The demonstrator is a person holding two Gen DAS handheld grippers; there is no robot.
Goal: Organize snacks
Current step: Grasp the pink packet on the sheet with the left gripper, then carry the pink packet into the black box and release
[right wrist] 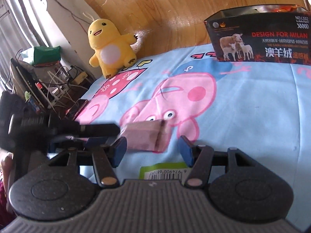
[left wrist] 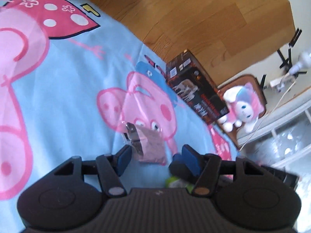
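A small pink snack packet (left wrist: pixel 149 147) (right wrist: pixel 144 136) lies flat on the blue cartoon bedsheet (left wrist: pixel 68 73) (right wrist: pixel 252 101). My left gripper (left wrist: pixel 156 157) is open, with the packet's near end between its blue pads and no pad pressing on it. My right gripper (right wrist: pixel 151 151) is also open, just short of the same packet. In the right wrist view the left gripper's fingers (right wrist: pixel 101 129) come in from the left up to the packet's edge. A green packet with a barcode (right wrist: pixel 165 171) (left wrist: pixel 174 182) lies under the right gripper. A black open-topped box (left wrist: pixel 194 89) (right wrist: pixel 258 36) stands at the bed's head.
A wooden headboard (left wrist: pixel 194 19) (right wrist: pixel 165 5) runs behind the box. A yellow plush (right wrist: pixel 110 44) sits in the bed's corner and a white and pink plush (left wrist: pixel 241 106) sits beside the box. A cluttered bedside stand with cables (right wrist: pixel 48 81) is off the bed's edge.
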